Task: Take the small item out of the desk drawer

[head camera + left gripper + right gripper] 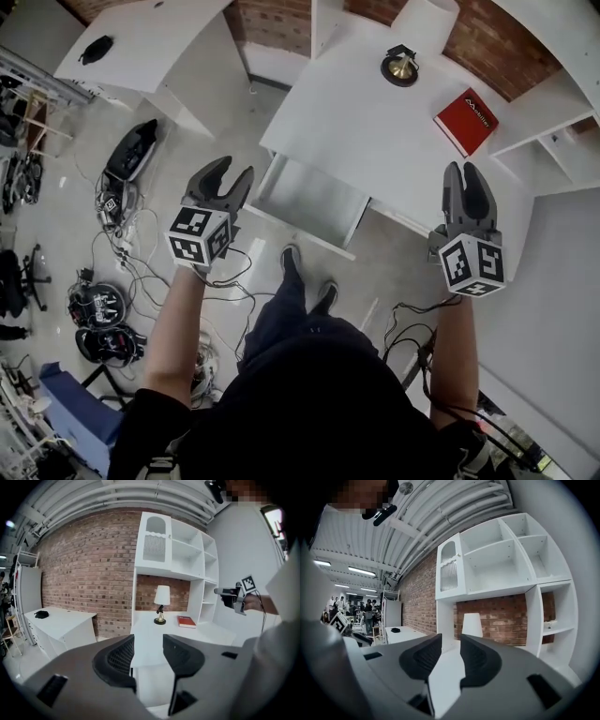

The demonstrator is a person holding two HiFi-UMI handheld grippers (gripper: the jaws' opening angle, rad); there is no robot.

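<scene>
Claws are both released and hold nothing. The left claw (148,649) has its jaws apart, with only the white surface (149,631) seen through the gap. The right claw (451,648) likewise stands parted and empty. In the head view, the left one hangs over the floor (84,202) just left of the open drawer (314,199), and the right one is in front of the surface's right end. Neither touches anything. The drawer is pulled out from under the surface's front edge. Its pale inside shows, but the small item cannot be made out there. Farther back on the surface stand a lamp (400,66) and a red book (466,121), apart from each other.
</scene>
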